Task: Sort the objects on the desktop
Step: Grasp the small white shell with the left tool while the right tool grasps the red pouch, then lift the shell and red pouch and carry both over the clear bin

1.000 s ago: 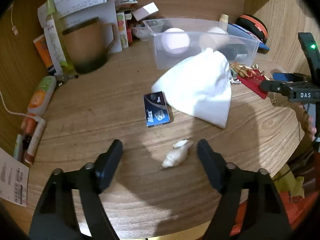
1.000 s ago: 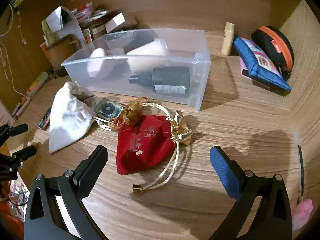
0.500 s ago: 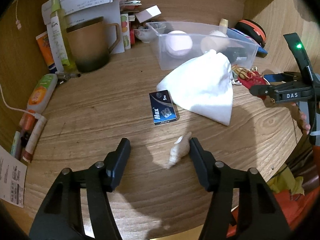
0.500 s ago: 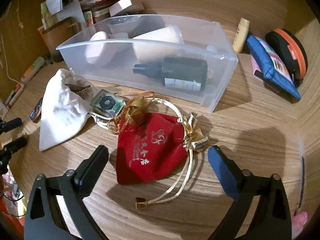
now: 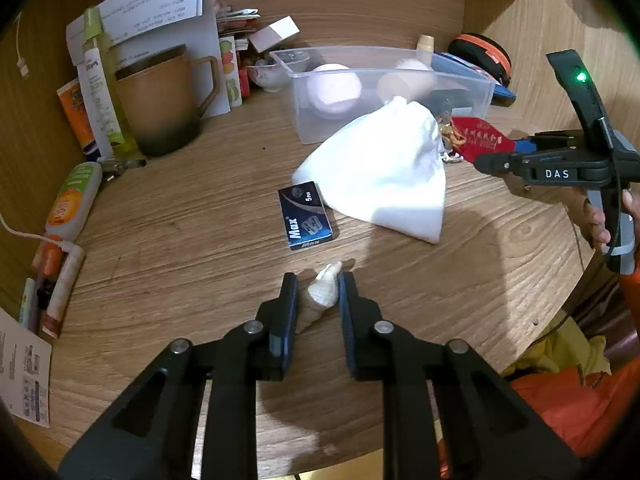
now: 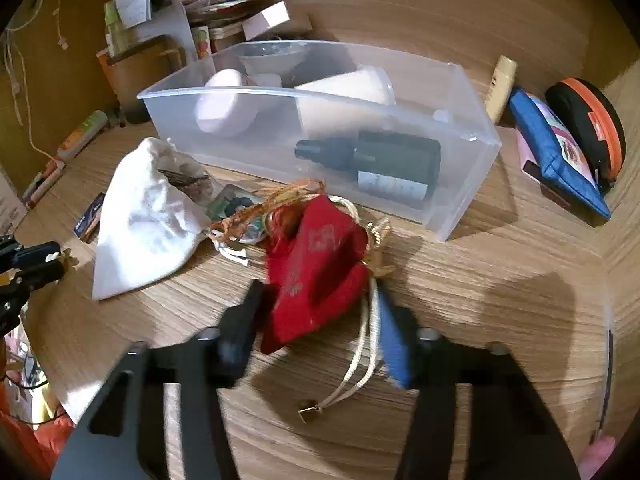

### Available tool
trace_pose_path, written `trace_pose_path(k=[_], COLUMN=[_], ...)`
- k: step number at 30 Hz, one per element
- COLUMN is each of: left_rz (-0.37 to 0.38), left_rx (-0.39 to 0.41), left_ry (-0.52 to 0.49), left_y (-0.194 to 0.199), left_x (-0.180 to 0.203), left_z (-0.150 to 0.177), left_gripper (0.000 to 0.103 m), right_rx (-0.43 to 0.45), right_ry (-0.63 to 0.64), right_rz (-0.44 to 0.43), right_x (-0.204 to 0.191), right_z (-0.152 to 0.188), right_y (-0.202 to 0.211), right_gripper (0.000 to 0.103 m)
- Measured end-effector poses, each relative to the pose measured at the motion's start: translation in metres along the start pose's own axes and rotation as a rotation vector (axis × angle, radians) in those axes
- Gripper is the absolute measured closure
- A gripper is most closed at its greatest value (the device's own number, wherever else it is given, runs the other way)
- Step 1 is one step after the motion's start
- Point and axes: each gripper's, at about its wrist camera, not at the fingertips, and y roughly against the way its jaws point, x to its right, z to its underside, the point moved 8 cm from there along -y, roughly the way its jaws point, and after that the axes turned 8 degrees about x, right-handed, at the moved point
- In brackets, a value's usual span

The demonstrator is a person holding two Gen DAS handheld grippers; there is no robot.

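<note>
My left gripper (image 5: 318, 294) is shut on a small cream seashell (image 5: 322, 292) that lies on the wooden desk (image 5: 180, 240). My right gripper (image 6: 320, 312) is shut on a red drawstring pouch (image 6: 316, 264) with gold cords, bunching it just in front of the clear plastic bin (image 6: 460, 200). The bin holds a dark bottle (image 6: 380, 160), a pink round case and a white cone. A white cloth bag (image 5: 384, 176) lies beside the bin, with a dark blue Max box (image 5: 306, 220) next to it. The right gripper also shows in the left wrist view (image 5: 500, 156).
A brown mug (image 5: 164, 104), tubes and papers stand at the back left. A blue pouch (image 6: 556, 160) and an orange-black case (image 6: 588, 124) lie at the back right. A glue tube (image 5: 74, 200) and cable lie at the left. The desk's front edge is close.
Both grippers have closed: the left one on the seashell, the right one on the red pouch, which now bunches up. Both moved forward and lower.
</note>
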Motion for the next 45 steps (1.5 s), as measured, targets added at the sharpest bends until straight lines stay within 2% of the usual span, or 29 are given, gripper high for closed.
trace_pose_path(k=[1, 3, 6, 20, 29, 39, 45], left_rz=[-0.004, -0.007, -0.013, 0.019, 0.011, 0.000, 0.001], left_rx=[0.000, -0.002, -0.006, 0.028, 0.098, 0.163, 0.168], left_ry=[-0.004, -0.001, 0.014, 0.103, 0.127, 0.090, 0.036], left_y=[0.000, -0.001, -0.002, -0.005, 0.000, 0.006, 0.001], left_x=[0.001, 0.001, -0.001, -0.004, -0.008, -0.009, -0.004], left_z=[0.000, -0.001, -0.003, -0.033, -0.071, -0.116, -0.140], left_gripper=[0.084, 0.084, 0.084, 0.084, 0.084, 0.084, 0.084], right_rx=[0.003, 0.010, 0.035, 0.165, 0.248, 0.315, 0.341], right_ry=[0.001, -0.007, -0.050, -0.109, -0.105, -0.087, -0.060], right_rz=[0.000, 0.001, -0.016, -0.034, -0.045, -0.040, -0.038], right_x=[0.000, 0.001, 0.007, 0.024, 0.028, 0.041, 0.044], right_z=[0.000, -0.001, -0.004, -0.012, -0.029, -0.054, -0.072], right_y=[0.000, 0.000, 0.005, 0.058, 0.087, 0.108, 0.111], right_gripper=[0.082, 0.090, 0.093, 0.094, 0.094, 0.094, 0.094])
